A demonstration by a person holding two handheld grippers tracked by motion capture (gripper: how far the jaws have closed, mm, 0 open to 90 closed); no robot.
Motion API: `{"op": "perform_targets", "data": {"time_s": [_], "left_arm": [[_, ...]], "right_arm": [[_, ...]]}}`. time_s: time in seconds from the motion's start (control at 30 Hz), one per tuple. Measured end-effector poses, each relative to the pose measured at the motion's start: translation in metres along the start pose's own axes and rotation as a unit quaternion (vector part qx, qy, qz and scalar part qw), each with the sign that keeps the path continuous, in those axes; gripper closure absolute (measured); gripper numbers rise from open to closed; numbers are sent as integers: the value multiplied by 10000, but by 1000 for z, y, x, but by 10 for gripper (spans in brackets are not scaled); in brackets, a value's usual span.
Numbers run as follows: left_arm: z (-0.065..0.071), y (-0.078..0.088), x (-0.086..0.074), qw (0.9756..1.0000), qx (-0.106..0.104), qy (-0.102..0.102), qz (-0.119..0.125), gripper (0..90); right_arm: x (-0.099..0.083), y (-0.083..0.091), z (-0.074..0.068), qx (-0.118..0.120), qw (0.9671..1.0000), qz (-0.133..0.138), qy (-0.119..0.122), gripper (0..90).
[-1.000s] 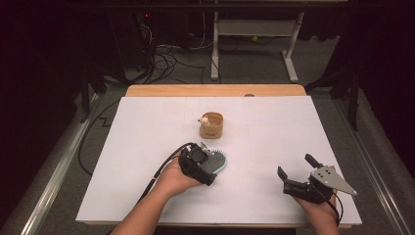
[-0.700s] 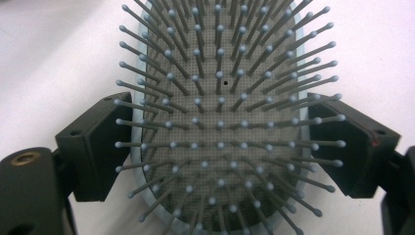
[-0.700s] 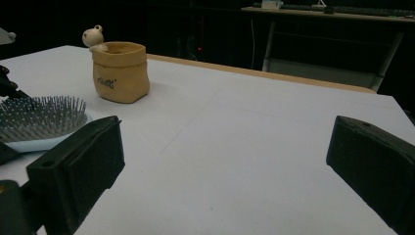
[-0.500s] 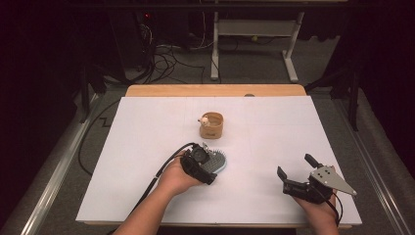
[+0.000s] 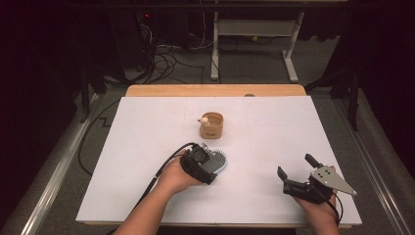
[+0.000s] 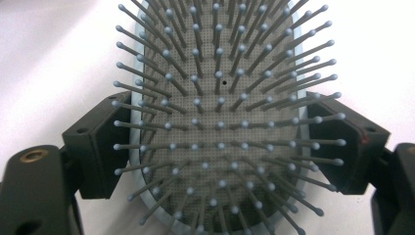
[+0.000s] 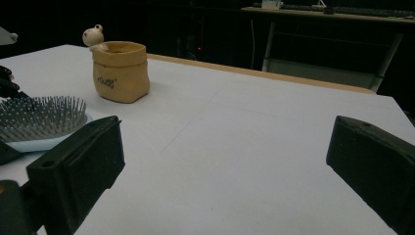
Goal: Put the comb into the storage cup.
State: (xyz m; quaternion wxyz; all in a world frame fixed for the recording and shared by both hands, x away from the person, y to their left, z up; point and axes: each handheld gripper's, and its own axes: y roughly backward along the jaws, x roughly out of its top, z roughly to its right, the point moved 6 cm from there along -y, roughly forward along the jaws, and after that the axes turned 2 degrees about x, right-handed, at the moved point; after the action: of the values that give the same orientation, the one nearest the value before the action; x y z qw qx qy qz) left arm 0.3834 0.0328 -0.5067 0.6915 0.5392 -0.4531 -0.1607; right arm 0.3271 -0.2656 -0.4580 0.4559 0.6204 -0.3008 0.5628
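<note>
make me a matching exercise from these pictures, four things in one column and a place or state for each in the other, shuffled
Things:
1. hairbrush
2. tan pot with a small figure on its rim
3. left hand-held gripper
4. right hand-held gripper

Places or states:
A. jaws wide apart over bare white table, nothing between them
B. stands upright near the middle of the table
C. jaws either side of the brush head
D. lies bristles up on the table

Pairs: 1-D, 2-B, 3-C, 4-A
</note>
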Motion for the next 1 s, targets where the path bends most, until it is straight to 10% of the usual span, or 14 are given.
{"op": "perform_targets", "data": {"time_s": [1.0], "left_arm": [[0,0,0,10000,13,30,-18,203]], "right_arm": [[-1,-1,-1,21,10000,-14,-11,17]]}}
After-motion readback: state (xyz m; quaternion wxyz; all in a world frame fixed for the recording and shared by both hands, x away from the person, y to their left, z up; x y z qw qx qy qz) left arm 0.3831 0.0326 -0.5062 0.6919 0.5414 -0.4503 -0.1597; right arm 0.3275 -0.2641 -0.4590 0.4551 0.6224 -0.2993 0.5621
